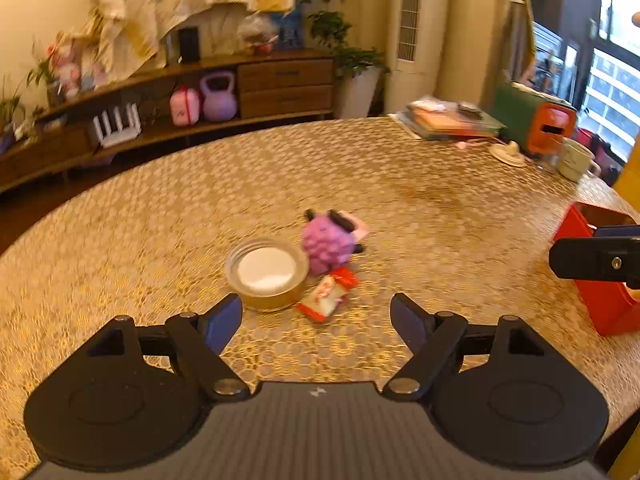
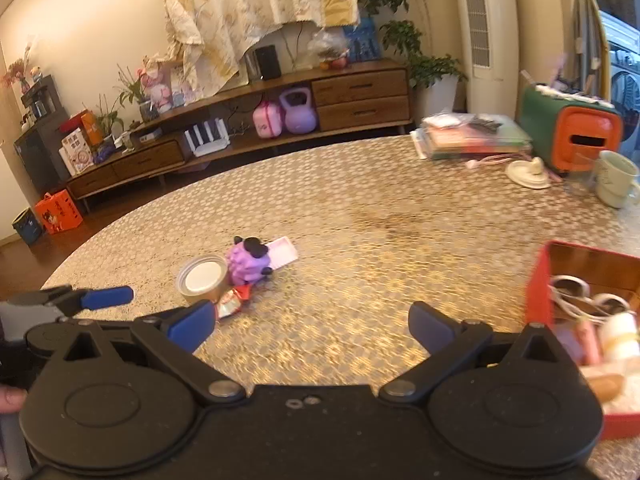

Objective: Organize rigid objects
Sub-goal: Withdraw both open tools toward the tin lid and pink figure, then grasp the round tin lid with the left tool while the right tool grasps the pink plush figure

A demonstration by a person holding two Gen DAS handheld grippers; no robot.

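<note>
A gold tin with a white lid, a purple bumpy toy, a red-and-white snack packet and a pink flat case lie together mid-table. My left gripper is open and empty just in front of them. The same group shows left of centre in the right wrist view: tin, toy, packet. My right gripper is open and empty above the cloth. A red box holding several small items stands at its right; it also shows in the left wrist view.
The round table has a gold patterned cloth. At its far right are stacked books, a green-and-orange appliance, a pale mug and a cream dish. A wooden sideboard stands behind.
</note>
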